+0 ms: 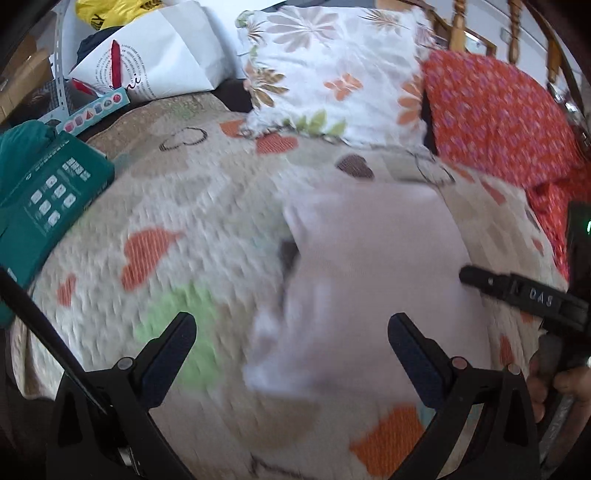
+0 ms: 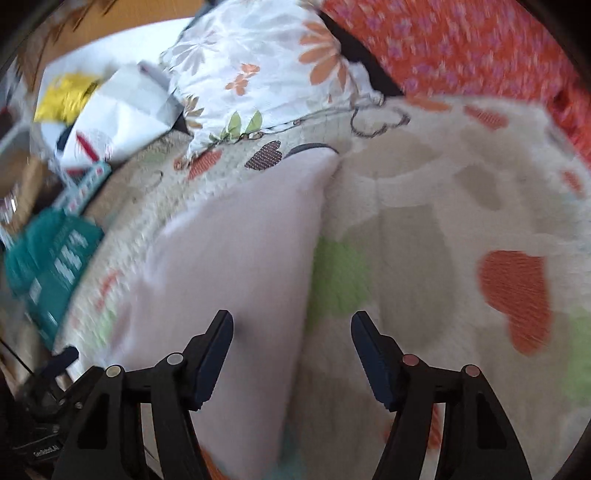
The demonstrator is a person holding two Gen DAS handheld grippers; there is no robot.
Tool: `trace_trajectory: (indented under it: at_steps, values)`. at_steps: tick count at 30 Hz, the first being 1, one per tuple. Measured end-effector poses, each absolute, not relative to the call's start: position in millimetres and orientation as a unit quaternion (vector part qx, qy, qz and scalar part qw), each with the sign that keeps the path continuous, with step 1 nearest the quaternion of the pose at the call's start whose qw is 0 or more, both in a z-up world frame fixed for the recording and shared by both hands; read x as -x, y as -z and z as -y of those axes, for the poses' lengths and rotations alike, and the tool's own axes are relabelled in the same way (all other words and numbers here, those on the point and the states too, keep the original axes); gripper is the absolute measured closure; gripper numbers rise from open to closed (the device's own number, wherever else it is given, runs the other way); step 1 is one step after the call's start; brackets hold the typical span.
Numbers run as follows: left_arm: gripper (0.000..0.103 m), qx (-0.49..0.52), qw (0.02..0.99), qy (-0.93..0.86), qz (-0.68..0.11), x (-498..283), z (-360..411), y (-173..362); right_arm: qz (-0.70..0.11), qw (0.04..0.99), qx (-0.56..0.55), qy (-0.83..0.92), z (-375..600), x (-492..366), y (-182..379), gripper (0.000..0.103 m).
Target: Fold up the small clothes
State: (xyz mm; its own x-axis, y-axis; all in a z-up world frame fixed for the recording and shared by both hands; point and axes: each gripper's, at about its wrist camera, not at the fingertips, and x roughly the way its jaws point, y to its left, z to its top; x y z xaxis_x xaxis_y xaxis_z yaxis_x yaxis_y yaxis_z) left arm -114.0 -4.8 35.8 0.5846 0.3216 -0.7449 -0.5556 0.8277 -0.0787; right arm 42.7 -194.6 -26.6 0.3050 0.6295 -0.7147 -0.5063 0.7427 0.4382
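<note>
From the left wrist, the left claw (image 1: pixel 291 345) gapes empty over the pale pink cotton garment (image 1: pixel 373 273) lying at 1 o'clock on the heart-patterned quilted bed cover (image 1: pixel 177 206); motion blur may cause a mis-grab. From the right wrist, the right claw (image 2: pixel 291 354) spreads empty astride the garment's 12 o'clock edge, possibly pinching quilt too.

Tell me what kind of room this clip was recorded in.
Most likely a bedroom: the pale garment lies on a bed's heart-patterned quilt, with a floral pillow and a turned wooden headboard behind.

Floral pillow (image 1: pixel 332 70) – teal box (image 1: pixel 48 195)
</note>
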Motion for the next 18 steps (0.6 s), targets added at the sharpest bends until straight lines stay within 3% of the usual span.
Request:
trace_trajectory:
  at_steps: [8, 9, 10, 13, 18]
  values:
    - [0.0, 0.169, 0.853, -0.252, -0.424, 42.8, -40.5, -10.6, -0.518, 0.733, -0.166, -0.409, 143.7, -99.8, 58.9, 0.031]
    - [0.0, 0.175, 0.85, -0.249, -0.431, 40.3, -40.3, -4.3, -0.519, 0.733, -0.172, -0.403, 138.6, -103.3, 59.6, 0.04]
    - [0.0, 0.181, 0.846, -0.244, -0.437, 38.1, -39.4, 1.9, -0.524, 0.729, -0.182, -0.401, 136.8, -106.0, 60.6, 0.057]
    - [0.0, 0.199, 0.843, -0.221, -0.447, 28.9, -28.4, 9.3, -0.529, 0.716, -0.206, -0.407, 142.9, -111.6, 55.1, 0.066]
    - [0.0, 0.182, 0.858, -0.196, -0.438, 10.3, 6.1, 5.0, -0.507, 0.733, -0.189, -0.412, 162.2, -110.0, 24.5, 0.068]
